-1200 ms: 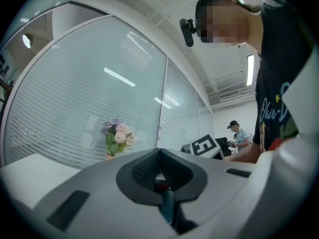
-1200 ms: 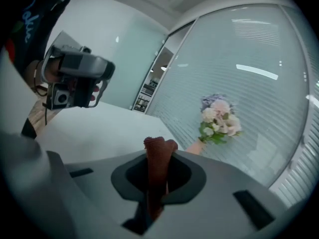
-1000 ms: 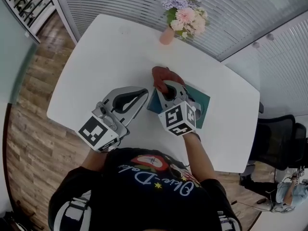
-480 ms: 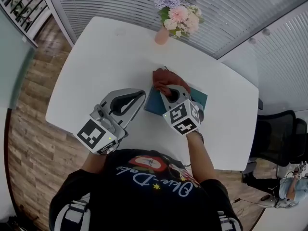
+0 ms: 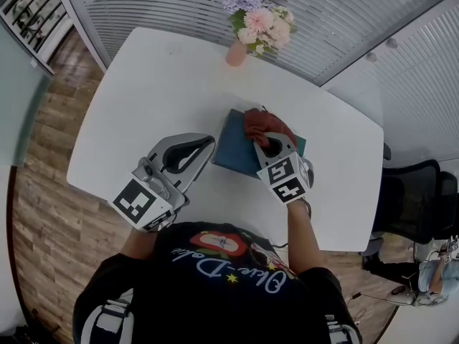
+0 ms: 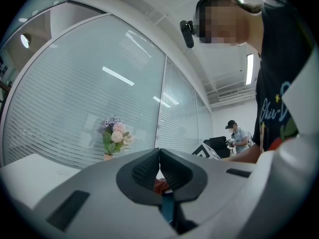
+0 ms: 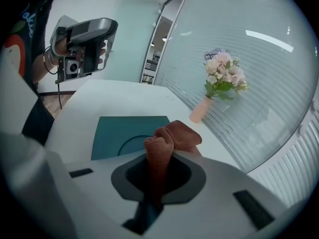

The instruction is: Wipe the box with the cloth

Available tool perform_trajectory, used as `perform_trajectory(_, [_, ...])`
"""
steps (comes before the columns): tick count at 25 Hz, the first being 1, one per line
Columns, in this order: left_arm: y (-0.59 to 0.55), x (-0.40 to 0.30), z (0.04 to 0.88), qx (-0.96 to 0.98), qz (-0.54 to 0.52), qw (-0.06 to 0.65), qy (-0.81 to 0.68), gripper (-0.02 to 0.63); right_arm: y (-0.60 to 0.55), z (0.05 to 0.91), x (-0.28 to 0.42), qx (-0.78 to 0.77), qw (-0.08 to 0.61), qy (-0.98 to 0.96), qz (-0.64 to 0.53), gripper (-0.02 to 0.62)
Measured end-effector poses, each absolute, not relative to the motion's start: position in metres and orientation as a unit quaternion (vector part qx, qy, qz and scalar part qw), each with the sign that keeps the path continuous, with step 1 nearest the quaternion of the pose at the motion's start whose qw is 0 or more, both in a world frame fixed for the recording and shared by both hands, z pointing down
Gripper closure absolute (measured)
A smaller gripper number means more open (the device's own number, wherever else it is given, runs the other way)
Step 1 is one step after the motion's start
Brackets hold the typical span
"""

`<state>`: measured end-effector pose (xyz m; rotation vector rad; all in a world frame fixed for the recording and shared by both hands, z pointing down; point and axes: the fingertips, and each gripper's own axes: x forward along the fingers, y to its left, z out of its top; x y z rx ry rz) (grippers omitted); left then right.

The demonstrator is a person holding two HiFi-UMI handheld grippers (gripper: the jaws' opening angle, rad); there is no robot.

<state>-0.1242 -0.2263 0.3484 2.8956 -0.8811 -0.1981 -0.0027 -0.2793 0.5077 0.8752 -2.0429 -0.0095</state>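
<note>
At the bottom of the head view is the person's dark shirt [image 5: 215, 278], with both arms reaching up into the frame. The left gripper [image 5: 209, 142] sits left of centre, its jaws pressed together with nothing between them [image 6: 159, 153]. In the right gripper view it appears at upper left, held up off the table [image 5: 136, 92]. Its tip points at the near-left edge of the box [image 5: 231, 149].

The right gripper [image 5: 271, 146] is at the frame's centre, over the box's right half, and its jaws are clamped on the cloth [image 5: 260, 122]. In its own view a rust-red fold of cloth [image 7: 158, 156] stands upright in the gap, and the rest is bunched just beyond the tips.

The box [image 7: 124, 131] is flat and teal and lies on the white table mid-frame. The cloth covers its upper-right part.

Farther up, near the table's top edge, stands a pink vase of flowers [image 5: 257, 26] in front of a striped glass wall [image 5: 179, 6]. A black chair [image 5: 412, 206] is at the right edge.
</note>
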Motion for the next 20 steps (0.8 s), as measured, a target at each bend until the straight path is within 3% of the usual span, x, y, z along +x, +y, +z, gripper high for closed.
perform_trajectory(20, [-0.223,-0.112,0.346,0.959,-0.061,0.05,-0.27,0.603,-0.26,0.505,0.057,0.428,0.381,-0.815,0.086,0.571])
